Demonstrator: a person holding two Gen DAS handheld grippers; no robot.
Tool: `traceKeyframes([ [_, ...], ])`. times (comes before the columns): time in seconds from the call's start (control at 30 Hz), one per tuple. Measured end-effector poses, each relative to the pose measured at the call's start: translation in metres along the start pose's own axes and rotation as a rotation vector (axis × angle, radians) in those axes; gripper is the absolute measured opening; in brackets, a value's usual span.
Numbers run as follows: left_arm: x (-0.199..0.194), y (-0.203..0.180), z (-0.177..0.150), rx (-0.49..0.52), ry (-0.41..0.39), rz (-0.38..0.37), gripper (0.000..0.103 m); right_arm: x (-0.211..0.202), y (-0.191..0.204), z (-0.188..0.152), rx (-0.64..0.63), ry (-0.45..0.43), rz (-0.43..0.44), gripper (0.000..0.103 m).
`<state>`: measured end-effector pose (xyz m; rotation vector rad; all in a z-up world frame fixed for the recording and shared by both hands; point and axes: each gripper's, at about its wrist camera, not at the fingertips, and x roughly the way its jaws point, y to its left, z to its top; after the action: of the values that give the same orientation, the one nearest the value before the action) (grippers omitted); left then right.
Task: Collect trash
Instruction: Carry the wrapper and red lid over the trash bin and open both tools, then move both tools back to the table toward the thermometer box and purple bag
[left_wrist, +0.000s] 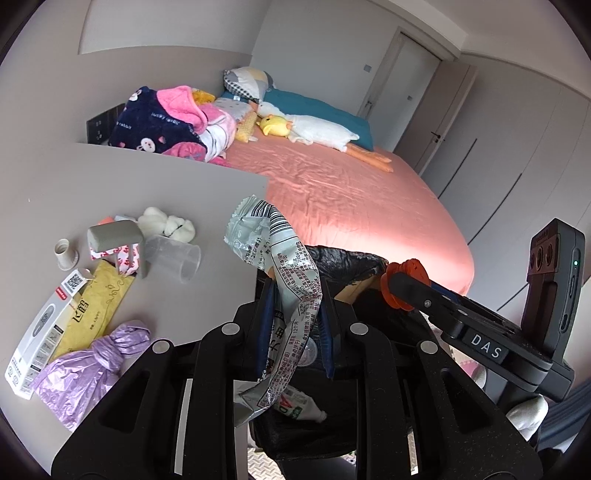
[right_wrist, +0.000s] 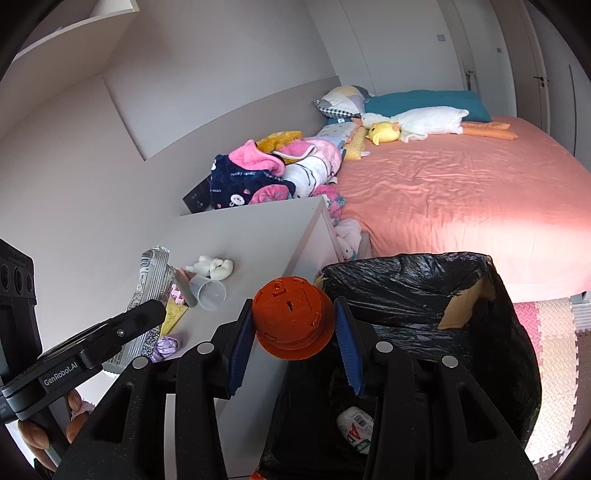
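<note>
Two grips are what you have right now. Your left gripper (left_wrist: 295, 325), at the lower centre of its view, is clamped on a crumpled silver wrapper (left_wrist: 284, 280) that sticks up above the pads and hangs down below them. Your right gripper (right_wrist: 293, 347) pinches an orange cap (right_wrist: 293, 321) between its blue pads (right_wrist: 349, 350), low in the middle of its own frame — in the left view the same cap shows at centre right.

Just behind both loads sits the bin (right_wrist: 424, 295) lined with a black bag, a white bottle (right_wrist: 356, 424) lying at its bottom.

Left of the bin is the grey tabletop (left_wrist: 129, 184). On it, at the left of the left view, lie a clear plastic cup (left_wrist: 177, 258) on its side, a knotted purple bag (left_wrist: 88, 365), a yellow packet (left_wrist: 96, 314) and a white box (left_wrist: 40, 332).

Beyond, the pink bed (right_wrist: 461, 192) fills the upper right, with soft toys and a heap of blankets (right_wrist: 273, 173) at its head.
</note>
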<state>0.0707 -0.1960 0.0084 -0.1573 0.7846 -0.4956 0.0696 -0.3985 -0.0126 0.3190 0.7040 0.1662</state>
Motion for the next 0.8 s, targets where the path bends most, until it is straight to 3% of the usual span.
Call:
traceKeyframes([
  [0.23, 0.022, -0.02, 0.001, 0.038, 0.048, -0.064, 0.021, -0.009, -0.029, 0.003, 0.05, -0.016, -0.042, 0.044],
  [0.33, 0.035, -0.029, 0.0, 0.052, 0.106, -0.14, 0.025, -0.014, -0.043, 0.006, 0.099, -0.027, -0.07, 0.045],
  [0.37, 0.039, -0.031, 0.0, 0.055, 0.126, -0.157, 0.047, -0.016, -0.048, 0.008, 0.119, -0.038, -0.085, 0.053],
  [0.4, 0.042, -0.033, 0.0, 0.052, 0.125, -0.147, 0.069, -0.021, -0.053, 0.009, 0.139, -0.059, -0.11, 0.069],
  [0.43, 0.043, -0.033, 0.001, 0.051, 0.108, -0.132, 0.098, -0.027, -0.058, 0.01, 0.16, -0.092, -0.14, 0.075],
  [0.6, 0.043, -0.033, 0.004, 0.053, 0.09, -0.118, 0.096, -0.043, -0.074, 0.014, 0.205, -0.157, -0.19, 0.078],
  [0.8, 0.039, -0.029, 0.003, 0.048, 0.086, -0.108, 0.096, -0.04, -0.07, 0.013, 0.192, -0.15, -0.184, 0.078],
])
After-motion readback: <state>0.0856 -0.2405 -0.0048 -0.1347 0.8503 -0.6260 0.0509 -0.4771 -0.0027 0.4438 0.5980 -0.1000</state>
